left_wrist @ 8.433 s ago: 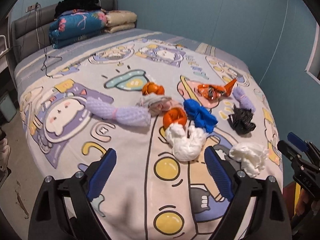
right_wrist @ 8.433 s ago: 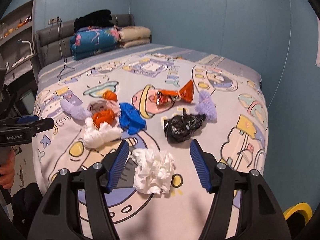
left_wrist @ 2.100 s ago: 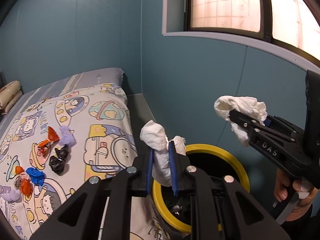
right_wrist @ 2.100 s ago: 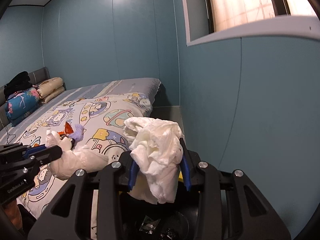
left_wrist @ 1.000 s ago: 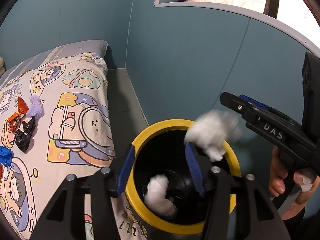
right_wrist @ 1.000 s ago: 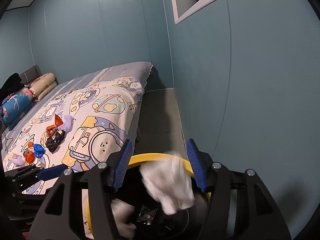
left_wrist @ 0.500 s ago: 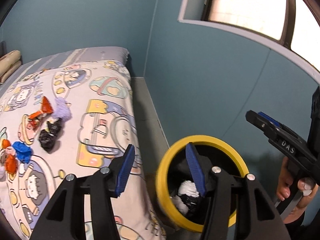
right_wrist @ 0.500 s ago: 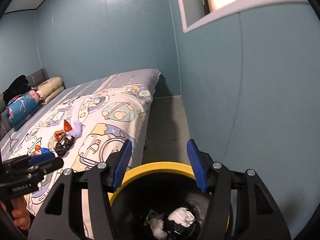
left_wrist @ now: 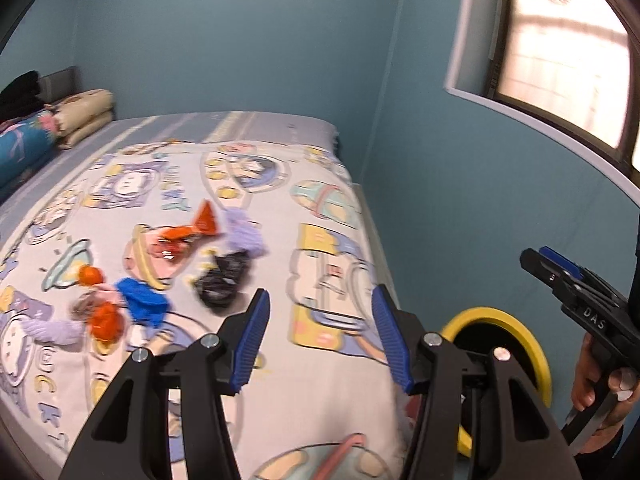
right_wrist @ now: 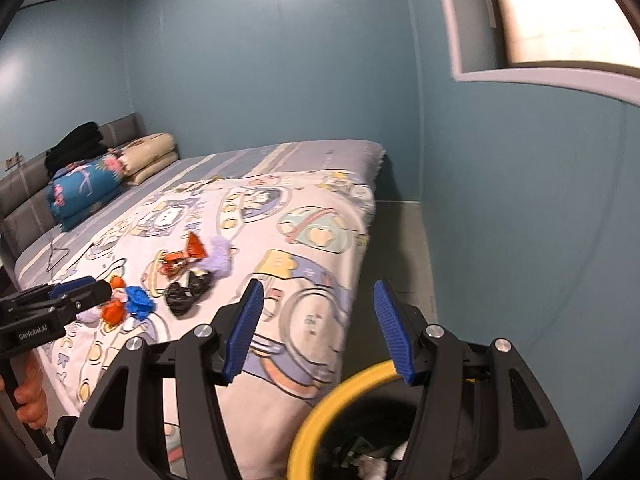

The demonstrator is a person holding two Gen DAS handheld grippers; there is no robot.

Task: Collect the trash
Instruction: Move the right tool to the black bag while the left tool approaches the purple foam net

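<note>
Black crumpled bag (left_wrist: 222, 280), nearest trash to the yellow-rimmed bin (left_wrist: 516, 334), lies ahead-left of my left gripper (left_wrist: 318, 338); both grippers' fingers (right_wrist: 243, 326) spread, empty.

"DAS" reads in white letters on the black body of the right gripper (left_wrist: 558, 270), seen from the left wrist. "GenRobot.AI" is printed on the side of the left gripper (right_wrist: 86, 294). Letters on the bedsheet (left_wrist: 280, 368) print are too blurred to read.
</note>
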